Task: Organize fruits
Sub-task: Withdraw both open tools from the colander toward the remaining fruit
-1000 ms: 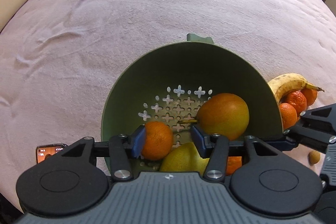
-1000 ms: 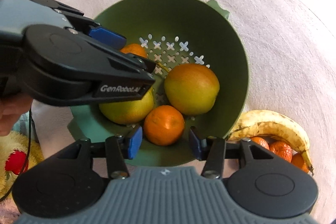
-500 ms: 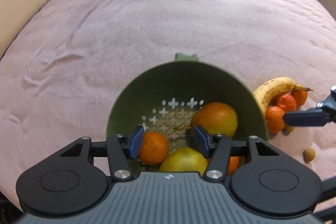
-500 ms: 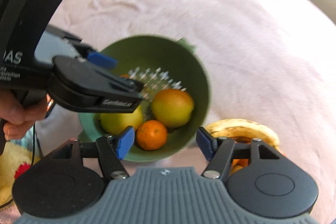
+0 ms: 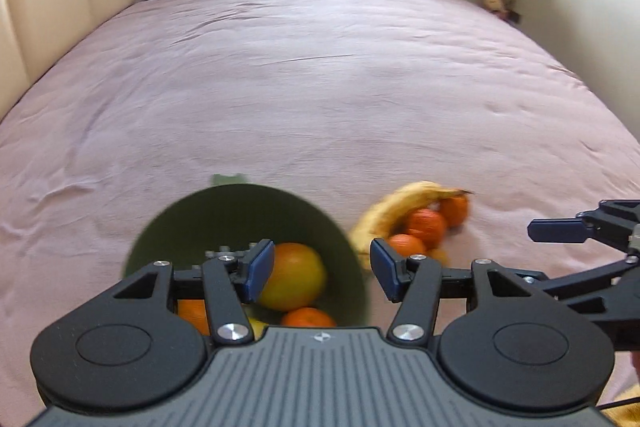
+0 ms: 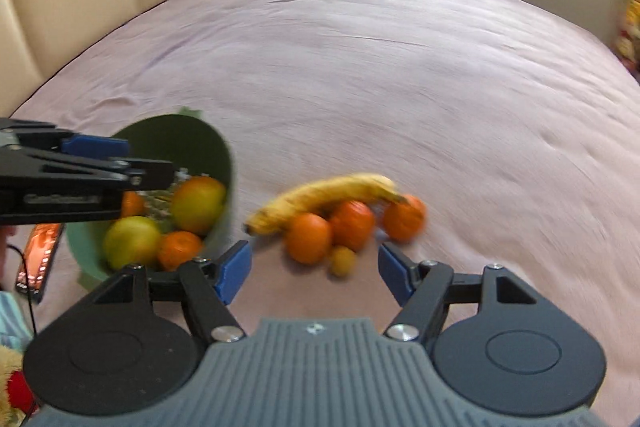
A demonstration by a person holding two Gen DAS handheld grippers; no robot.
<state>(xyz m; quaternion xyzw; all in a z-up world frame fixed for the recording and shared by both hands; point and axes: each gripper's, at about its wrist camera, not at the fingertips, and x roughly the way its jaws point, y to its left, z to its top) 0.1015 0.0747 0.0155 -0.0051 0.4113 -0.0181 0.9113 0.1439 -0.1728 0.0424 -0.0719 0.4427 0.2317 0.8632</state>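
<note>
**Reaching for the loose pile beside the colander**

The green colander (image 6: 218, 163) sits on the pink bed (image 5: 320, 87) and already holds a large orange-yellow fruit (image 6: 199, 203), a yellow-green one (image 6: 132, 241) and small oranges. Just to its right, on the bedspread, lies the unsorted pile: a banana (image 6: 324, 195) arched over three tangerines (image 6: 308, 238), with one small yellow fruit (image 6: 343, 261) at the near edge.

The right hand-held gripper (image 6: 314, 273) hangs above that pile, its jaws opening and nothing between them. The left hand-held gripper (image 5: 322, 271) is over the colander's right rim, jaws apart and empty.

The likely step is a pick from the pile. Doing it well probably means choosing one fruit, not the cluster. The near tangerine is exposed on its front and looks easiest; it touches its neighbour, so the pads should straddle it across the free sides. The banana rests on the tangerines, so pulling one out could make it roll. Taking the banana first, gripped mid-length across its narrow width, may be tidier. Come down steeply and close gently: the bedspread is soft and round fruit may sink or roll away.
</note>
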